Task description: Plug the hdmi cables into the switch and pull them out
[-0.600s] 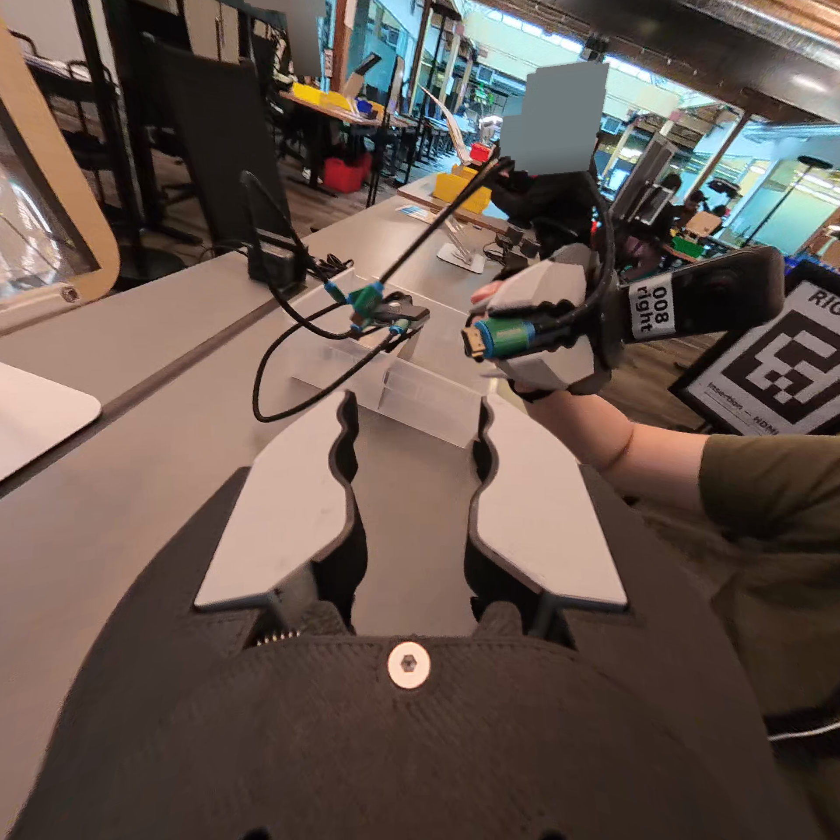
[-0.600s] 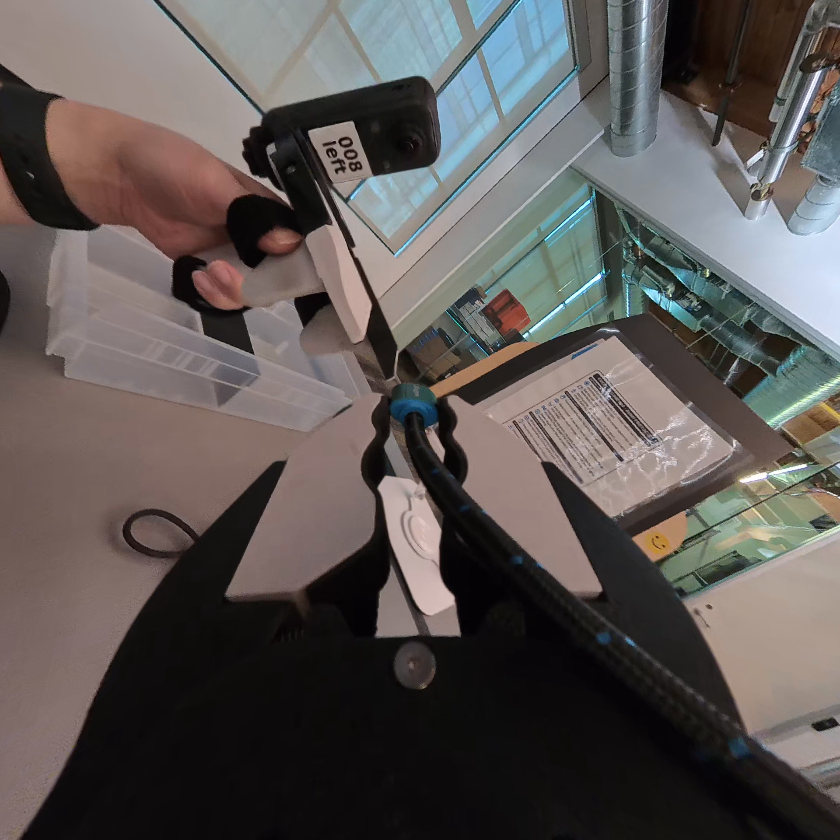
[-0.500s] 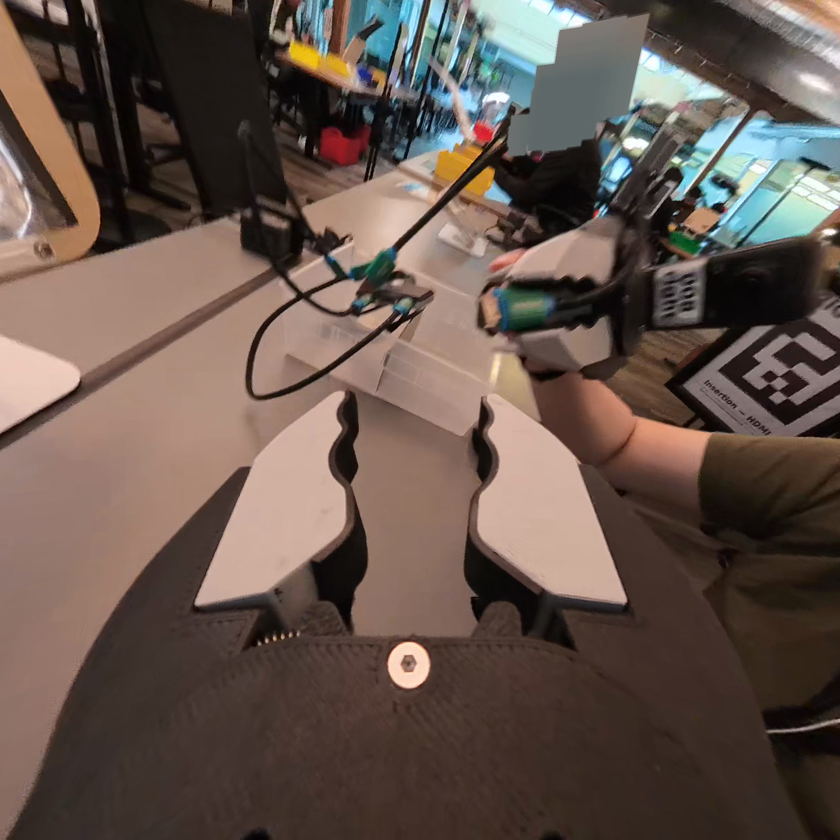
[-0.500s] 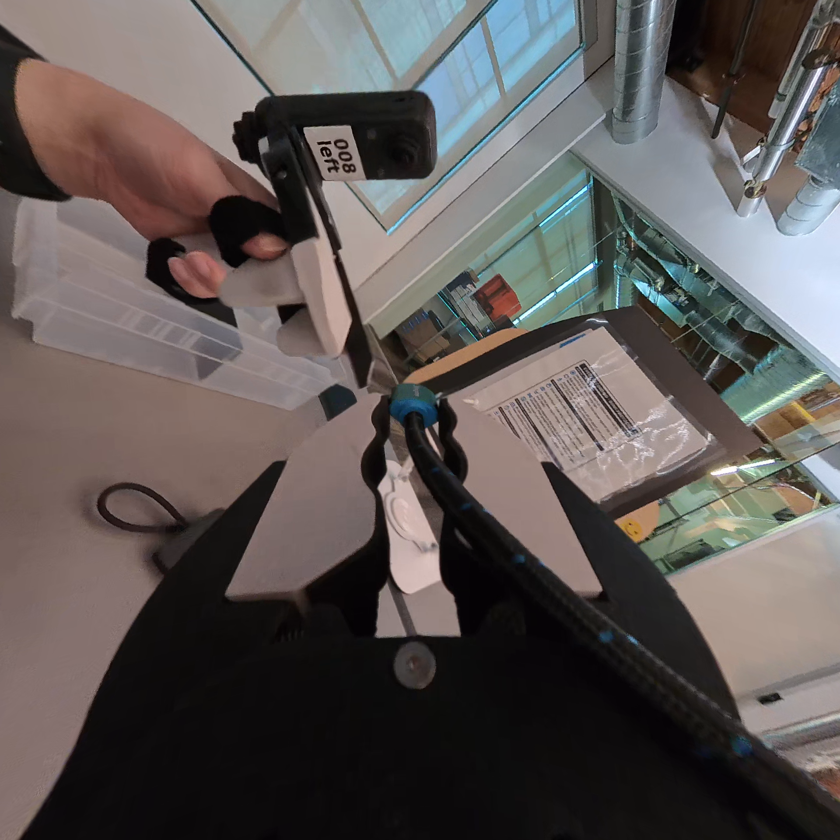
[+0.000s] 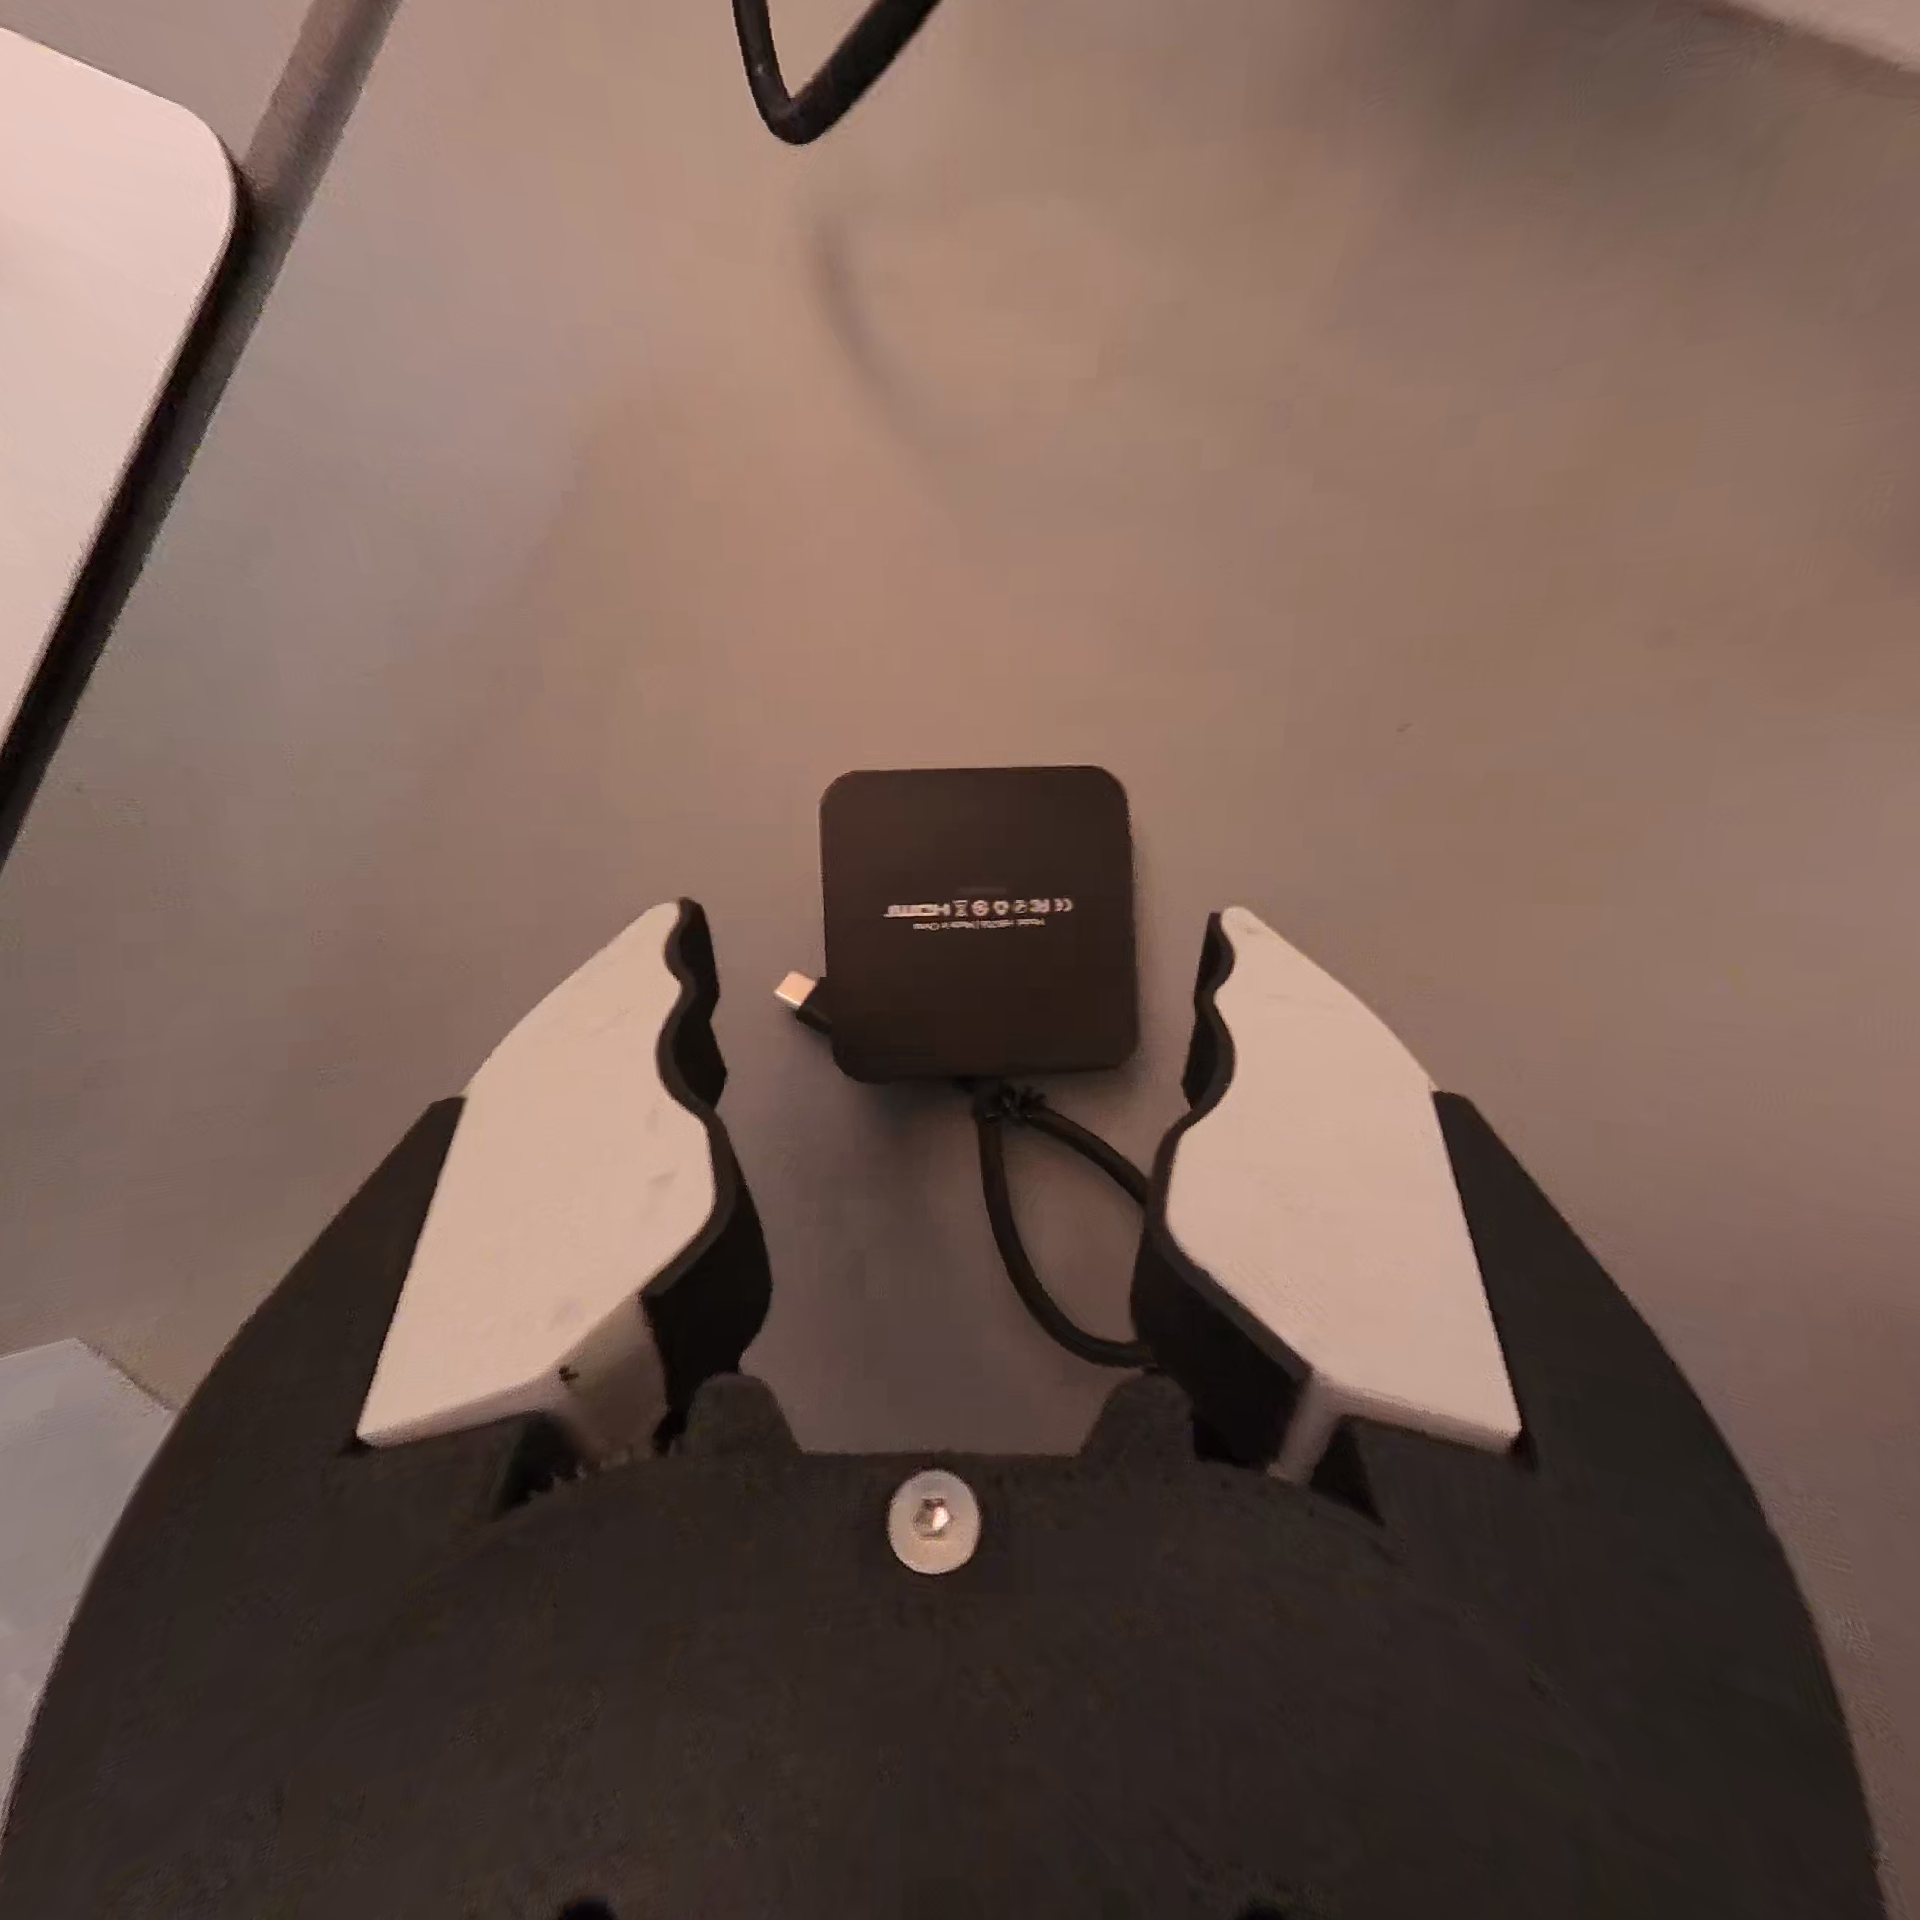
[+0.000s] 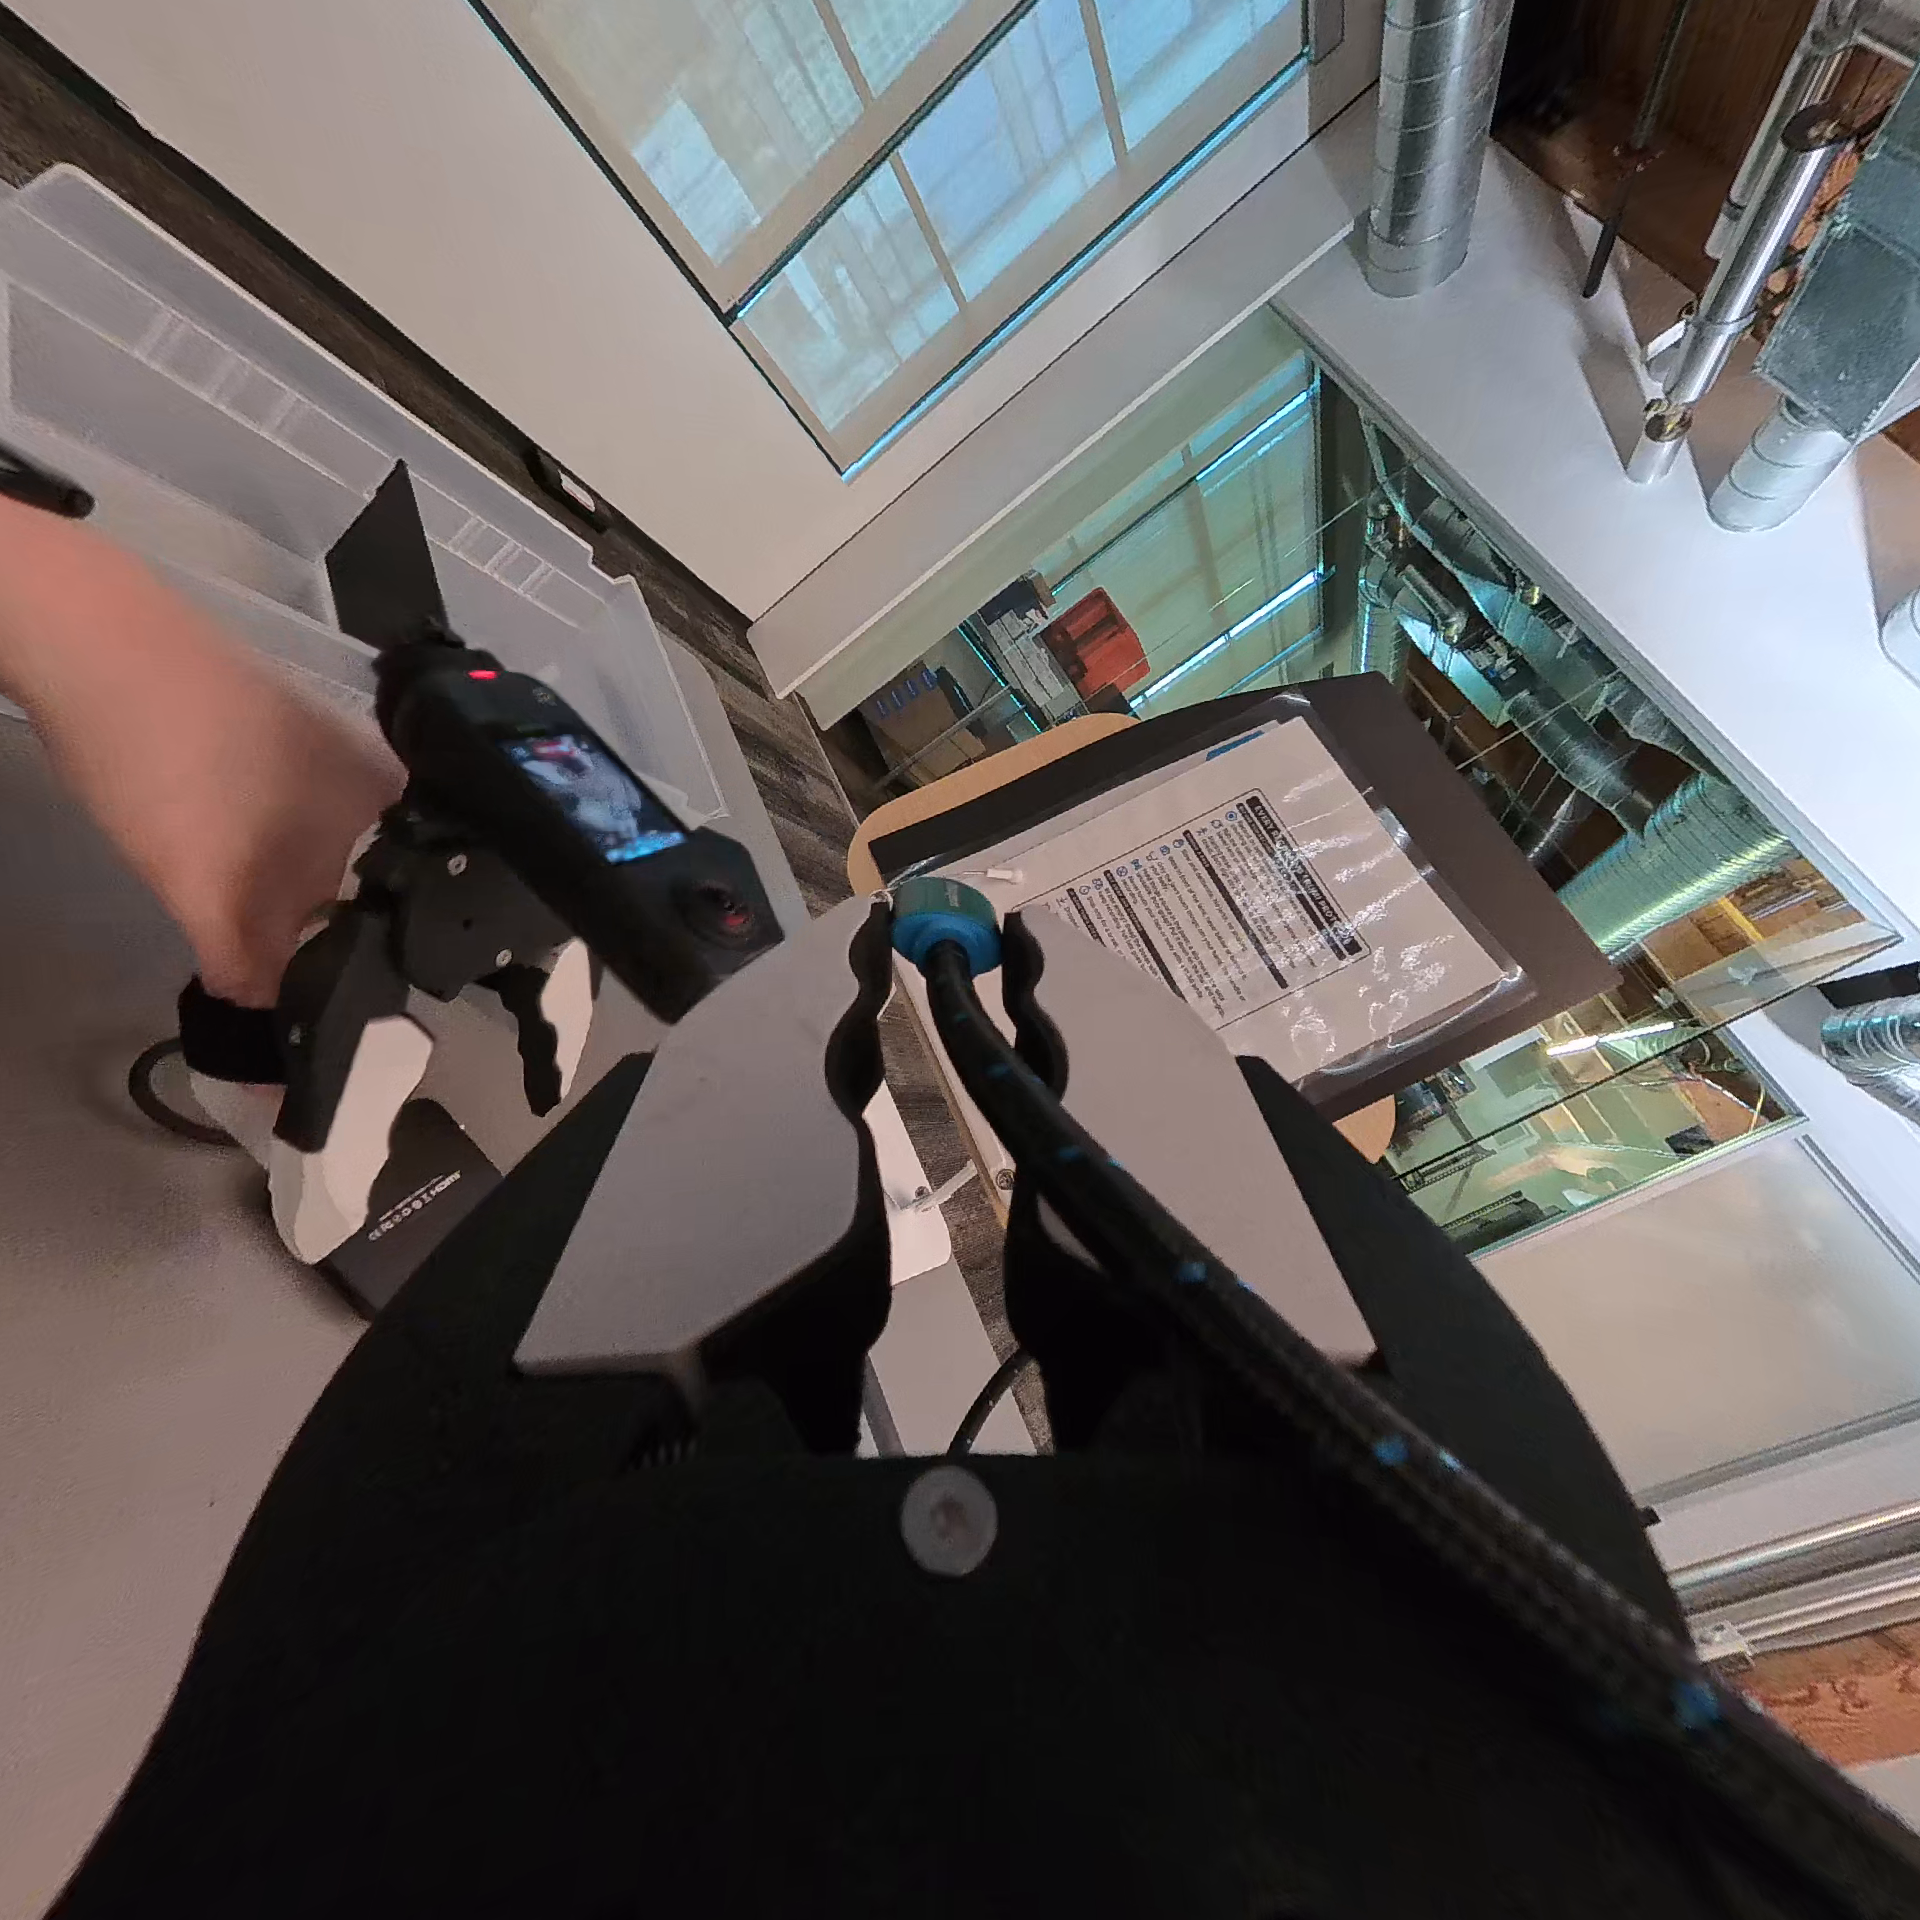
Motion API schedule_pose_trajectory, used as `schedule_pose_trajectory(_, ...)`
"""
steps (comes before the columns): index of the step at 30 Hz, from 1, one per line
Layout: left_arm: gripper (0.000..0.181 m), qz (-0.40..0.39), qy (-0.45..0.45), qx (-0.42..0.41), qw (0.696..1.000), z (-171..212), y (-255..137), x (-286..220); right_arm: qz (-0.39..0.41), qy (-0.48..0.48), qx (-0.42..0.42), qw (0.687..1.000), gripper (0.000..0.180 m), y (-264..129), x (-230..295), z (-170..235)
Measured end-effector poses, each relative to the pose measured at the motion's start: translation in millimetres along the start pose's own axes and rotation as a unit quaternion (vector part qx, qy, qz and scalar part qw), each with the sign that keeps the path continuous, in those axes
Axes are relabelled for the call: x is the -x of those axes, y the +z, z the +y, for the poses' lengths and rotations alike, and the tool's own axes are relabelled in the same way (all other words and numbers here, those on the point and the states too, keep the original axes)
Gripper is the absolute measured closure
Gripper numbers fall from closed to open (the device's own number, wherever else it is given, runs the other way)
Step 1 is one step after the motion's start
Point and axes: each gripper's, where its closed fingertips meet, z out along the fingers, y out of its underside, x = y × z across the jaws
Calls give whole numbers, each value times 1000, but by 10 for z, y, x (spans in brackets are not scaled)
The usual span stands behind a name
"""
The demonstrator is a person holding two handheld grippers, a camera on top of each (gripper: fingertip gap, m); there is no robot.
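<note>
The black square HDMI switch [image 5: 977, 925] lies flat on the grey table, with its short black lead [image 5: 1049, 1226] looped toward me and a small plug [image 5: 795, 992] at its left side. My left gripper [image 5: 956, 920] points down over the switch, open wide, one finger on each side and apart from it. In the right wrist view it [image 6: 447, 1101] hovers just above the switch [image 6: 416, 1184]. My right gripper [image 6: 940, 925] is shut on the blue-collared HDMI plug [image 6: 935, 899], held in the air. Its braided cable [image 6: 1091, 1143] trails back over the gripper.
A second black cable loop [image 5: 821, 83] lies on the table beyond the switch. A white flat object [image 5: 94, 364] sits at the left. A clear plastic bin [image 6: 208, 395] stands behind the left hand [image 6: 156, 727]. A board with a sleeved sheet [image 6: 1247, 883] stands by the table edge.
My left gripper has tipped from facing forward to pointing down over the switch, and its jaws have opened wider. My right gripper still holds the blue-collared plug.
</note>
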Motion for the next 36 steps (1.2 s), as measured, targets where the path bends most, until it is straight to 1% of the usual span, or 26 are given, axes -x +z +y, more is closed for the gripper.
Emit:
schedule_pose_trajectory(4, 90, -23, 13, 55, 998, 187, 101, 37, 6, -7, 2, 1000, 159, -19, -27, -7)
schedule_pose_trajectory(5, 94, -22, 15, 64, 998, 218, 119, 27, 8, -8, 2, 1000, 159, -28, -40, -12)
schedule_pose_trajectory(7, 114, -2, 10, 67, 998, 229, 131, -33, 12, -9, 2, 1000, 159, -45, -66, -18)
schedule_pose_trajectory(15, 114, 1, -3, 47, 999, 215, 142, -46, 9, -12, 5, 1000, 159, -38, -47, -11)
schedule_pose_trajectory(17, 114, 5, -10, 56, 998, 220, 145, -43, 6, -12, 5, 1000, 159, -31, -36, -6)
schedule_pose_trajectory(21, 115, 12, -37, 60, 997, 191, 149, -36, -9, 27, -16, 999, 159, -44, -34, -28)
schedule_pose_trajectory(23, 115, 38, -67, 43, 996, 147, 126, -50, -17, 55, -32, 998, 159, -66, -54, -44)
schedule_pose_trajectory(25, 115, 86, -111, 18, 990, 68, 69, -90, -21, 75, -42, 996, 159, -89, -84, -48)
schedule_pose_trajectory(28, 115, 143, -170, -43, 974, -104, -83, -92, -18, 76, -33, 996, 159, -96, -111, 4)
schedule_pose_trajectory(30, 115, 187, -210, -96, 955, -248, -228, -80, -19, 72, -23, 997, 159, -71, -91, 44)
schedule_pose_trajectory(33, 115, 273, -266, -193, 904, -517, -548, -65, -29, 64, -2, 998, 160, 3, 1, 95)
schedule_pose_trajectory(36, 115, 324, -279, -277, 861, -718, -874, -22, -39, 43, 27, 998, 159, 101, 132, 157)
